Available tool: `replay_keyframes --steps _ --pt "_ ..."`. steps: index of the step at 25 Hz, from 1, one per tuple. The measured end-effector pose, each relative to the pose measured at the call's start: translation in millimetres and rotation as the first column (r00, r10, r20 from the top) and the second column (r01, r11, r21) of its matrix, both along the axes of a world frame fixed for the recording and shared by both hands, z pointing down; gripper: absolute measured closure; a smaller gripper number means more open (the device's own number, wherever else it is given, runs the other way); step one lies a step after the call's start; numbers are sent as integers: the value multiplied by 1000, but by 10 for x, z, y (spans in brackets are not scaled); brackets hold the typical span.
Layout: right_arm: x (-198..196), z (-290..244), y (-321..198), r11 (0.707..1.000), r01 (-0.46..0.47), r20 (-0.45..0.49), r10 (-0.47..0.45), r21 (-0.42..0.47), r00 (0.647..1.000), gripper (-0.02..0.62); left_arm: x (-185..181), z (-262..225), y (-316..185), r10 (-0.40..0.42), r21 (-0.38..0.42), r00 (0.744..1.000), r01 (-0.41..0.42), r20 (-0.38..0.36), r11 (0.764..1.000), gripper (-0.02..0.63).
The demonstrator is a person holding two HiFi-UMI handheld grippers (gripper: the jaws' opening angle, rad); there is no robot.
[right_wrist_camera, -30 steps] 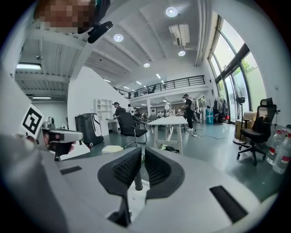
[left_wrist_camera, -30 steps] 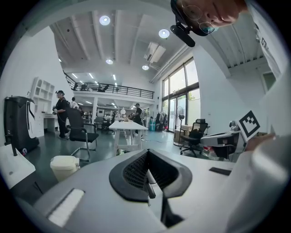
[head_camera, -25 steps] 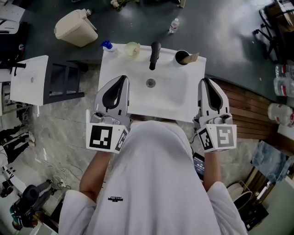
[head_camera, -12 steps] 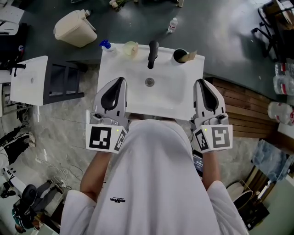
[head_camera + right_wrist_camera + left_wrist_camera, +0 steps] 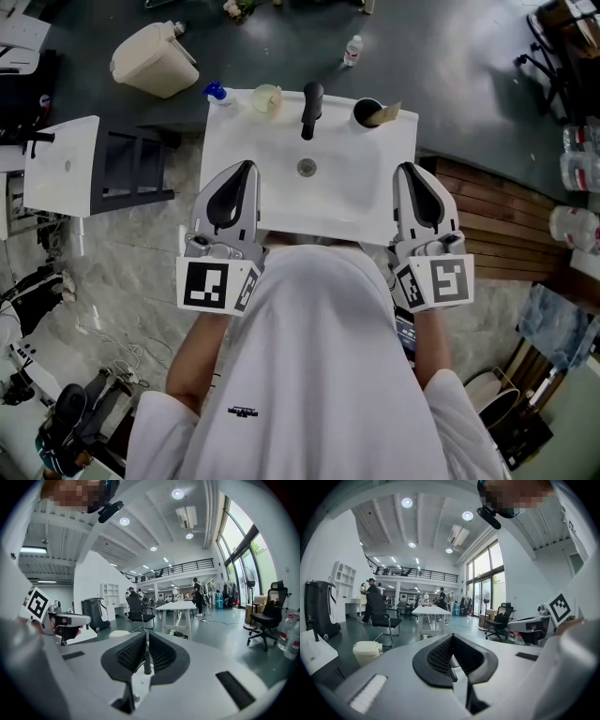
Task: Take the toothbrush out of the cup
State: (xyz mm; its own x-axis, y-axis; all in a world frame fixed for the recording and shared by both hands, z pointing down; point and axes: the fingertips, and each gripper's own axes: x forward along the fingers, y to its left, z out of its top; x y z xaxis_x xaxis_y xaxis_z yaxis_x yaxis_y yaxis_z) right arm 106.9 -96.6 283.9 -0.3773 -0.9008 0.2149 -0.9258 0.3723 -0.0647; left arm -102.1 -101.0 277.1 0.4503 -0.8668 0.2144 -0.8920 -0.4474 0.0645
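Barely anything has changed over the last second. The right gripper (image 5: 406, 170) has edged slightly inward toward the faucet (image 5: 311, 110), while the left gripper (image 5: 247, 168) has kept its place on the faucet's other side. Both hover over the near part of the white sink (image 5: 349, 208), well short of the faucet. The left gripper's jaws are pressed together with nothing between them. The right gripper's own view shows its jaws drawn together as well, or all but, gripping nothing; only the faucet shows beyond them. The toothbrush (image 5: 388, 117) still sits in the black cup (image 5: 367, 113), just right of the faucet on the sink's far rim, with its pale end leaning out over the cup's right edge. Neither one appears to have been disturbed. Left of the faucet stands a yellowish cup (image 5: 267, 97), apart from all this. By my reading the task has not really begun, and the small inward drift looks like lining up rather than a reach. The right gripper is the nearer one to the cup and seems the likelier to go. It would first have to part its jaws, then travel past the faucet's right side to the protruding end.
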Motion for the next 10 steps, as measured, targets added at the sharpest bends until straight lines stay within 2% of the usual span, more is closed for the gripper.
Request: replay_keyframes --steps 10 --pt "-41 0 24 1000 14 -14 -14 13 1000 577 -20 22 43 -10 2 1000 10 1 1000 601"
